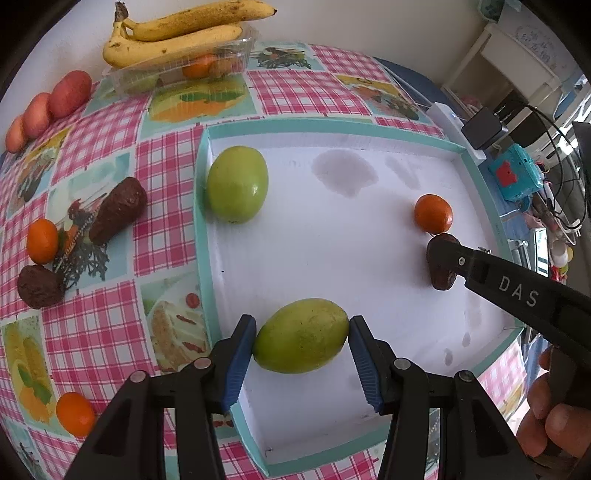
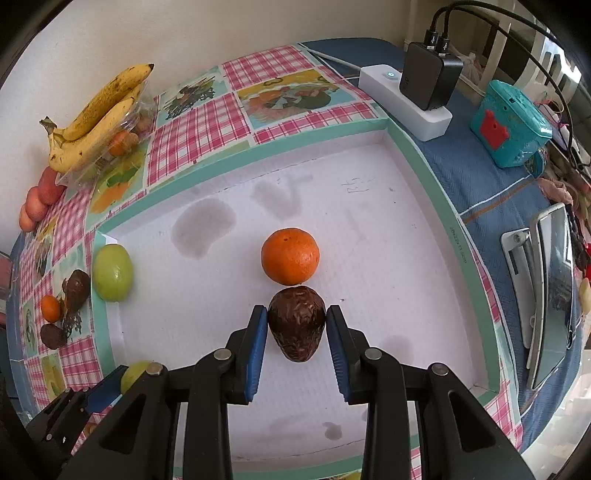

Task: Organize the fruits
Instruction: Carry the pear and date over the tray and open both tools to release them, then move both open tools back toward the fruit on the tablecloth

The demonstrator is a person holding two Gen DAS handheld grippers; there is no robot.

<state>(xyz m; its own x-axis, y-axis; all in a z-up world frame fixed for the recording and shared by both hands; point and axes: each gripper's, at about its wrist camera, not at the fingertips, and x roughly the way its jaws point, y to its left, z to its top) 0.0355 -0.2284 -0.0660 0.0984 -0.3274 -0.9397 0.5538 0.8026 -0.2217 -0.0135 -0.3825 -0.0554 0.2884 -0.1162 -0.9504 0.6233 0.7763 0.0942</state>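
Left wrist view: left tongs [image 1: 301,336] pinch a green fruit [image 1: 300,335] between the blue pads, low over the near edge of the white tray [image 1: 332,236]. Second green fruit [image 1: 237,183] lies in the tray's far left corner, touching the teal wall. Orange [image 1: 433,213] sits toward the tray's right side, with a brown fruit [image 1: 441,264] just beside it. Right wrist view: right tongs [image 2: 296,325] close on that brown fruit, pads against both flanks; it rests on the tray floor, touching the orange or nearly so. On the counter [image 1: 295,92] left of the tray: two brown fruits [image 1: 118,210] and two oranges [image 1: 41,240], well apart from the tray. Bananas [image 1: 173,33] lie across a clear box [image 1: 177,72] by the wall, three red fruits [image 1: 48,107] to their left.
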